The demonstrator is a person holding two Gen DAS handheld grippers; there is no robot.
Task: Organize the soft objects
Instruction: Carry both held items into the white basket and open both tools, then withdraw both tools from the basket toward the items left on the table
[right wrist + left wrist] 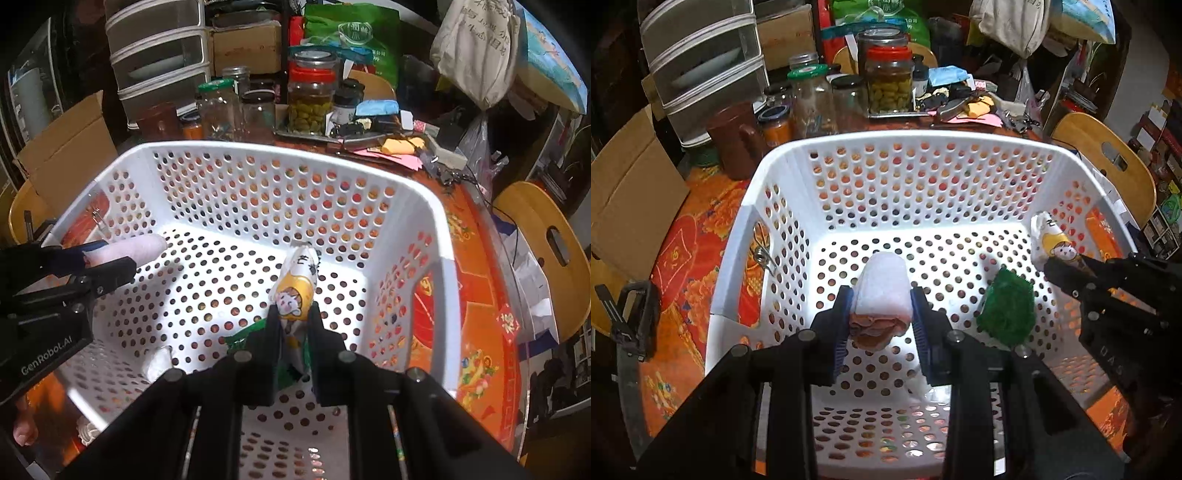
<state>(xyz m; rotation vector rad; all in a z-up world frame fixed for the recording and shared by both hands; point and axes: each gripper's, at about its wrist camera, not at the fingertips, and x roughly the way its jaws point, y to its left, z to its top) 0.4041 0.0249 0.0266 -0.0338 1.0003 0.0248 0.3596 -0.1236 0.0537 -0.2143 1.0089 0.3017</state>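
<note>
White perforated plastic fills both views as I hold two soft items over the laundry basket (783, 155). My left gripper (881, 314) is clamped on a rolled pink-and-white cloth (882, 295), its blue pads (844, 317) pressing either side of the roll, which juts forward past the fingertips above the basket floor. My right gripper (293, 321) is pinched tight on a crinkly white-and-yellow snack packet (295, 288) printed with a cartoon face; the packet stands up ahead of the fingers, near the basket's right wall. Below and just left of that gripper, a green frilly item (1006, 314) lies on the basket floor, with something small and white beside it that I cannot identify.

To finish this placement well, I judge both loads should go lower before release, each let go over bare floor: the roll ahead of the left tool, the packet clear of the green item.
</note>
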